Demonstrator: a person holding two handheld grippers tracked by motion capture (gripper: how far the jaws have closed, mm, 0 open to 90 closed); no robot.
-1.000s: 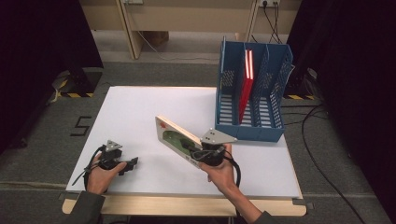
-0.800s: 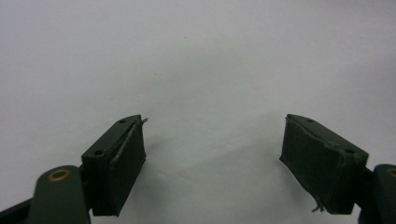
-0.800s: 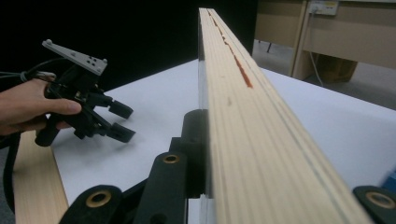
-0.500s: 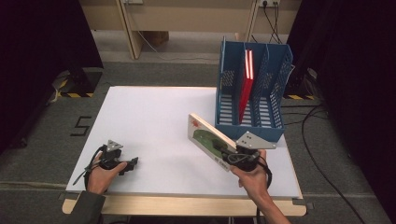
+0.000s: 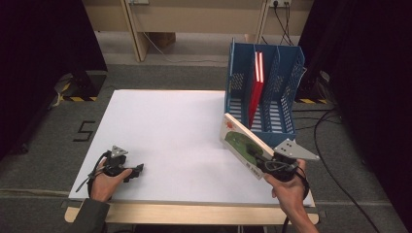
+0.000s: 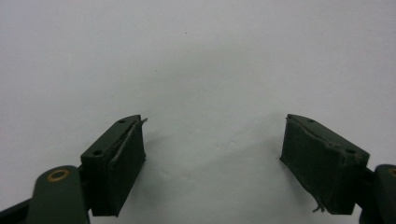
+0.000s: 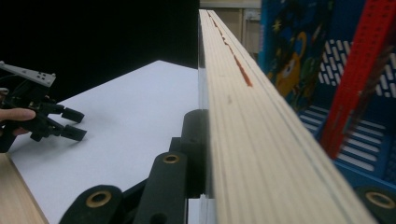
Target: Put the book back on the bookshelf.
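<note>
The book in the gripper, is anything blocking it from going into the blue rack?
Nothing visible. The right gripper holds the book just before the blue rack; the red book fills one slot, the others look free.

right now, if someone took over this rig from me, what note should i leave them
Right gripper: shut on the book, holding it tilted above the table's right front area, just in front of the blue file rack.
Left gripper: open, holding nothing, resting on the table near its front left corner.
Rack: a red book already stands in a middle slot; the slots beside it look free.
Done: book picked up and brought to the rack.
Left: probably stand the book upright and slide it into a free slot, then release.
</note>
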